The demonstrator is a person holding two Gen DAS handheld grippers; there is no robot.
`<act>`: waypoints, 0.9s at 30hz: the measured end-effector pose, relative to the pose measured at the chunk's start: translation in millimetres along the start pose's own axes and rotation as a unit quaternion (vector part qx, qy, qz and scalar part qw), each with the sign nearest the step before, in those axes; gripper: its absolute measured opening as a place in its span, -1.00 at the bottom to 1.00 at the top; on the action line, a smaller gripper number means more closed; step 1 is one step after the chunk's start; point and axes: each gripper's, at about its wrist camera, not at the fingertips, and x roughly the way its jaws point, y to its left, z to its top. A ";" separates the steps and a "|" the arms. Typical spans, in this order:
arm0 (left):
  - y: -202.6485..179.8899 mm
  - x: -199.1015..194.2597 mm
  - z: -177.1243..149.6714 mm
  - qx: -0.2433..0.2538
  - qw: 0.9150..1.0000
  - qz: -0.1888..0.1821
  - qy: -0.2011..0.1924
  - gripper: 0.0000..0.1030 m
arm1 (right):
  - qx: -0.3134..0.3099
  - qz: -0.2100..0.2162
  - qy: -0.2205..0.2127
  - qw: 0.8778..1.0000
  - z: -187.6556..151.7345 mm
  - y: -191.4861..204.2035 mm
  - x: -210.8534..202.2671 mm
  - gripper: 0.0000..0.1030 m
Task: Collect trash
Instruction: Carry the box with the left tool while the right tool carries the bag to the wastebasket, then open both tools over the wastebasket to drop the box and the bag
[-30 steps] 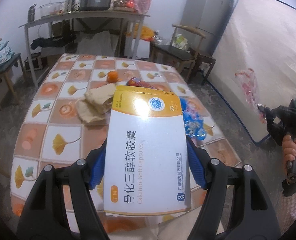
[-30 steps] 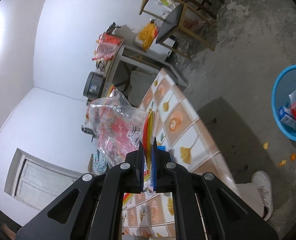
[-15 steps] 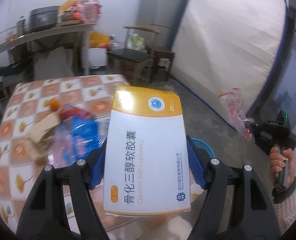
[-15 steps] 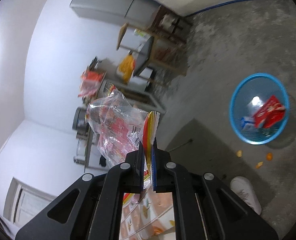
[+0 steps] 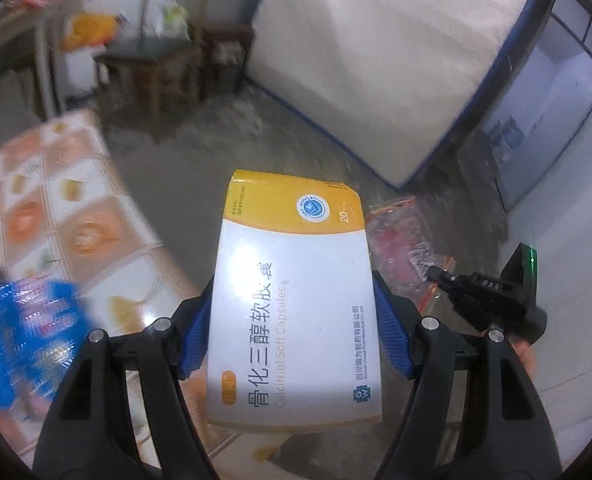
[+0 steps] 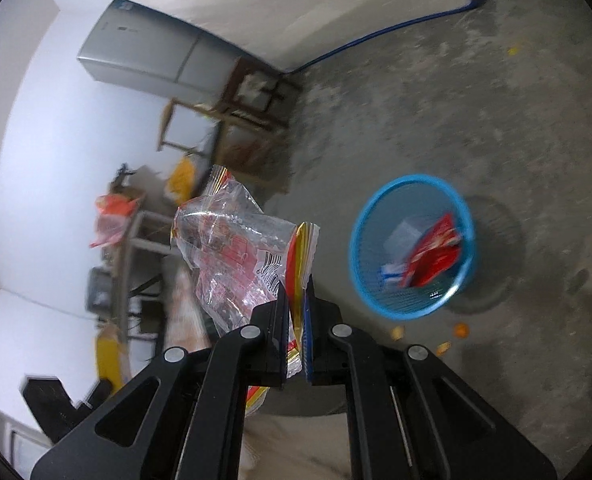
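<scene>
Below, bare concrete floor bears a blue basket.

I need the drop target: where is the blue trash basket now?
In the right wrist view, the blue basket stands on the concrete floor, right of the clear wrapper.

The left gripper has black arms, silver screws and ribbed blue pads. The right gripper looks alike; a green light glows on its body.
</scene>
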 end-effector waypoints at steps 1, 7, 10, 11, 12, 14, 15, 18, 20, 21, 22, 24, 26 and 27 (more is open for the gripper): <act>-3.5 20.9 7.3 -0.005 1.000 -0.007 0.022 0.30 | 0.000 -0.013 -0.003 1.000 2.1 -5.8 5.0 -0.88; -12.4 146.3 37.8 -0.059 0.986 -0.024 0.157 0.30 | -0.007 -0.097 -0.014 0.995 18.3 -38.8 40.2 -0.88; -18.0 205.1 45.7 -0.067 0.977 -0.003 0.202 0.30 | -0.001 -0.123 -0.012 0.992 26.8 -56.4 57.8 -0.88; -19.0 225.3 48.0 -0.068 0.974 0.008 0.215 0.30 | 0.003 -0.131 -0.012 0.991 30.0 -63.4 63.8 -0.88; -18.7 244.8 50.0 -0.070 0.971 0.017 0.227 0.30 | 0.006 -0.137 -0.010 0.991 33.1 -69.0 70.9 -0.88; -18.8 273.9 50.1 -0.082 0.966 0.028 0.244 0.30 | 0.016 -0.145 -0.003 0.989 37.9 -79.7 86.4 -0.88; -15.0 289.1 50.8 -0.092 0.963 0.034 0.253 0.31 | 0.018 -0.151 -0.002 0.988 39.2 -83.0 90.8 -0.88; -9.2 323.0 49.5 -0.103 0.956 0.053 0.269 0.32 | 0.015 -0.175 0.002 0.984 44.3 -92.8 114.1 -0.88; -3.6 339.9 50.0 -0.107 0.954 0.059 0.273 0.33 | 0.014 -0.189 0.007 0.982 48.2 -99.4 131.3 -0.88; -0.9 345.8 48.8 -0.111 0.953 0.060 0.275 0.34 | 0.011 -0.196 0.008 0.981 50.2 -100.6 137.3 -0.86; 0.8 350.0 48.6 -0.116 0.952 0.059 0.276 0.34 | 0.007 -0.199 0.012 0.980 51.8 -102.5 145.5 -0.84; 5.9 351.5 49.1 -0.137 0.952 0.049 0.271 0.45 | -0.003 -0.205 0.027 0.978 54.5 -107.6 162.0 -0.81; 9.4 346.8 52.5 -0.142 0.955 0.043 0.256 0.52 | -0.014 -0.218 0.041 0.975 55.8 -110.4 173.8 -0.78; 9.3 342.7 55.4 -0.140 0.958 0.040 0.248 0.53 | -0.020 -0.221 0.047 0.974 56.0 -111.7 179.0 -0.63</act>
